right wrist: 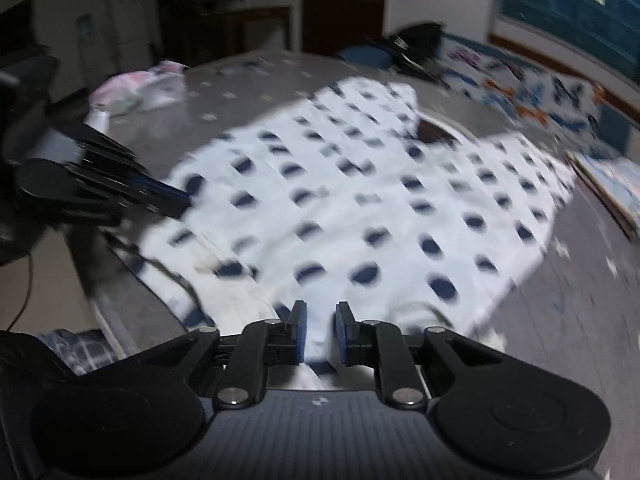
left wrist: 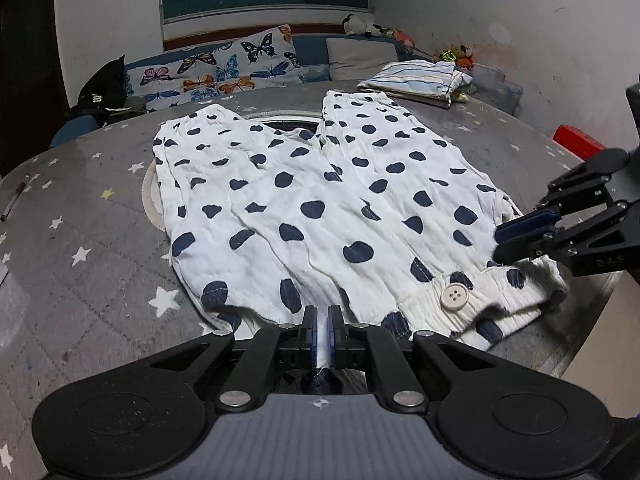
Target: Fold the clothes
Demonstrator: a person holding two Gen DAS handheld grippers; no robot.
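White trousers with navy spots [left wrist: 320, 208] lie spread flat on a round grey table with a star-print cover [left wrist: 92, 248], legs pointing away and the waistband with its white button [left wrist: 453, 297] nearest me. My left gripper [left wrist: 322, 316] is shut on the waistband's near edge, with fabric pinched between its pads. My right gripper [left wrist: 496, 240] comes in from the right, just over the waistband's right end. In the blurred right wrist view its pads [right wrist: 300, 328] stand apart with the trousers [right wrist: 360, 200] between and under them. The left gripper [right wrist: 180, 200] shows at that view's left.
A folded striped stack [left wrist: 420, 78] sits at the table's far right and a red object [left wrist: 580, 142] at the right edge. A pen [left wrist: 14, 198] lies far left. A pink cloth [right wrist: 136, 88] is on the far side. Behind stands a sofa with a butterfly cushion [left wrist: 216, 68].
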